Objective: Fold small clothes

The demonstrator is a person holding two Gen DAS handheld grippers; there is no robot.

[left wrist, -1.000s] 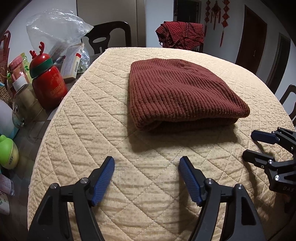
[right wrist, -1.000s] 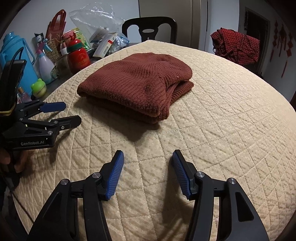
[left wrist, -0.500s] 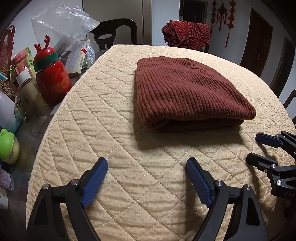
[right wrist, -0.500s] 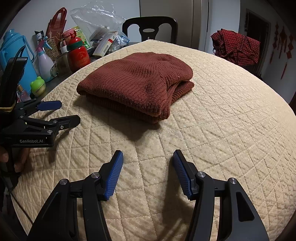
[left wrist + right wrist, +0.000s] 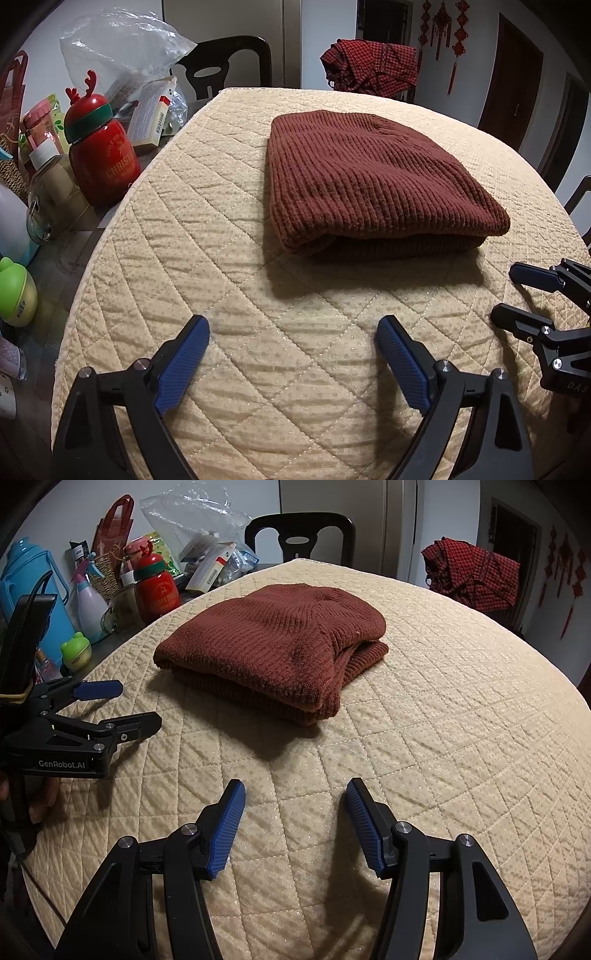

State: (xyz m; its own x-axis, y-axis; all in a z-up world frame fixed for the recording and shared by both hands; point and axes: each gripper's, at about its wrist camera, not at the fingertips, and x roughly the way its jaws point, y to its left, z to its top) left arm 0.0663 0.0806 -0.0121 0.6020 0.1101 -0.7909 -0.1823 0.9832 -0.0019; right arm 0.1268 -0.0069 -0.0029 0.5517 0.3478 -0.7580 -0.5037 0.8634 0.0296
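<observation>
1. I see the folded rust-brown knit sweater (image 5: 369, 177) lying flat in the middle of the quilted beige table cover (image 5: 229, 236), with no tongs touching it.
2. My left gripper (image 5: 293, 354) hovers over the cover at 6 o'clock from the sweater; its jaws have just been opening and stand wide, with nothing between them.
3. My right gripper (image 5: 295, 819) is also apart and empty, near the left one.
4. At 10 o'clock stands a red reindeer bottle (image 5: 101, 147) beside the cover.
5. At 12 o'clock a red checked cloth (image 5: 369, 66) hangs.
</observation>
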